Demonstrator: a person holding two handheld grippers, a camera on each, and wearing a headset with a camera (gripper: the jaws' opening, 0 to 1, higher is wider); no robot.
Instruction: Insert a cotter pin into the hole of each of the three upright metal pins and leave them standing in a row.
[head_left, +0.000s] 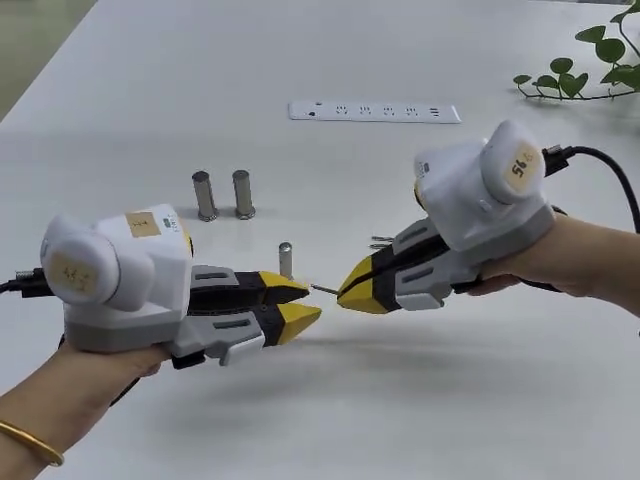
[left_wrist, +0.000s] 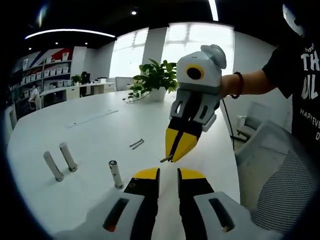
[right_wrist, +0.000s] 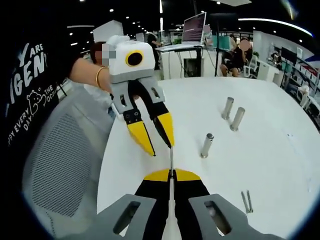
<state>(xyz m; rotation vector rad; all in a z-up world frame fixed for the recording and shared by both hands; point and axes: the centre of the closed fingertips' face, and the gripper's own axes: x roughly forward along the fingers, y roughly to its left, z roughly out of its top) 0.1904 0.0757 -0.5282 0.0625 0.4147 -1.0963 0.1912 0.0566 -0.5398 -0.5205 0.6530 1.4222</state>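
Observation:
Three upright metal pins stand on the white table: two side by side (head_left: 204, 195) (head_left: 242, 193) and a shorter-looking one (head_left: 285, 259) nearer me. My right gripper (head_left: 345, 292) is shut on a thin cotter pin (head_left: 323, 289) that sticks out toward my left gripper (head_left: 305, 303). The left gripper is open with nothing between its jaws, its tips just short of the cotter pin (right_wrist: 171, 157). In the right gripper view the pin's end reaches one yellow tip of the left gripper (right_wrist: 157, 137). Two spare cotter pins (left_wrist: 136, 144) lie on the table behind the right gripper (left_wrist: 177, 150).
A white power strip (head_left: 375, 111) lies at the back of the table and a trailing plant (head_left: 590, 65) sits at the far right corner. A mesh office chair (left_wrist: 270, 180) stands beside the table. Both grippers hover above the table's near part.

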